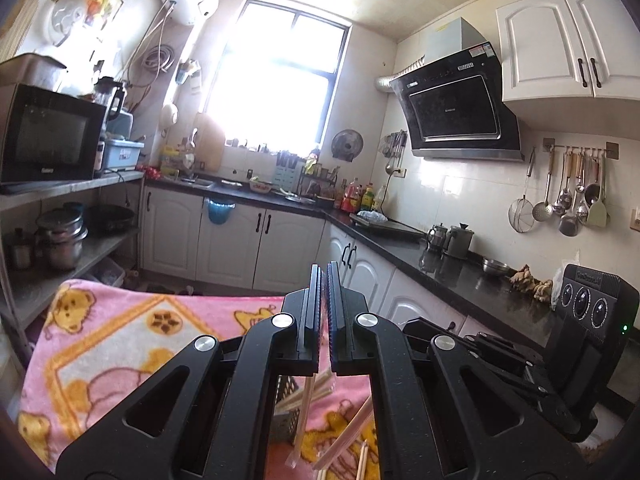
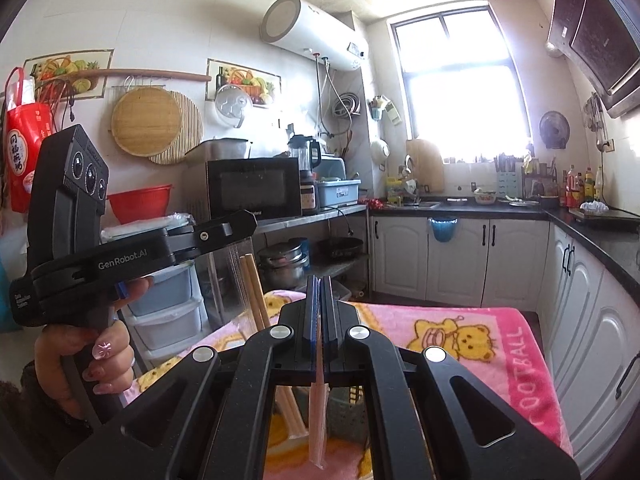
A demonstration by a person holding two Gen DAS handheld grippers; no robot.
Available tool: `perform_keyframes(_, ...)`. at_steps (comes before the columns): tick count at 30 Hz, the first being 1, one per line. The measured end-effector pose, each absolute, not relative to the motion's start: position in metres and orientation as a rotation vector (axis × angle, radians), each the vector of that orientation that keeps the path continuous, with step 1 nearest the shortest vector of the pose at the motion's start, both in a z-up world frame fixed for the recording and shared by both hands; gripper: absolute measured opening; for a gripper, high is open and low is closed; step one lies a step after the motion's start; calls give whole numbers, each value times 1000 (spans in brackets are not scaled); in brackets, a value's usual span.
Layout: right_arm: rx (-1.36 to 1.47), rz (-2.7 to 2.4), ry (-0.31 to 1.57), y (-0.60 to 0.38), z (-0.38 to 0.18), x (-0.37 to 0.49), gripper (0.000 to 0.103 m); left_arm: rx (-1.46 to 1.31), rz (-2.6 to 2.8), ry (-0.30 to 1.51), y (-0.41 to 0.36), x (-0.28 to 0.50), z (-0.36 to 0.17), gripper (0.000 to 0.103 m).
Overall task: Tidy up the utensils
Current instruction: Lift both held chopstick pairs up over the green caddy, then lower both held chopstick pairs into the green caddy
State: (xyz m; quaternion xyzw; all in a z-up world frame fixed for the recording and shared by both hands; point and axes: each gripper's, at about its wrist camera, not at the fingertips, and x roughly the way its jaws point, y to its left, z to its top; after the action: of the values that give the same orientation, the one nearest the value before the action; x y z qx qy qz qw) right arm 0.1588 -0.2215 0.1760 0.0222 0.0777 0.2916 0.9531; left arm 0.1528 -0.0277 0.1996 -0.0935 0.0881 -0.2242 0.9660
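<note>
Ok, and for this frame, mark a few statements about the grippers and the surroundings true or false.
1. The left gripper is shut on a clear sleeve holding wooden chopsticks. True.
2. The right gripper stands wide open with nothing in it. False: its jaws are shut on a thin wrapper that hangs below them.
3. The cloth under the grippers is plain blue. False: it is pink with yellow cartoon bears.
4. The microwave has its door closed. True.
</note>
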Motion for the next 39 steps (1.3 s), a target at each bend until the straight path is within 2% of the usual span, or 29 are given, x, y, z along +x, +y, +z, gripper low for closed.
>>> perform_keyframes(21,5,549,35,-209,227,205,2,-205,-393,113,-19,195,234,1)
perform_keyframes(39,18,493,69,-204,208,249,2,-209,-352,165,-22,234,200,1)
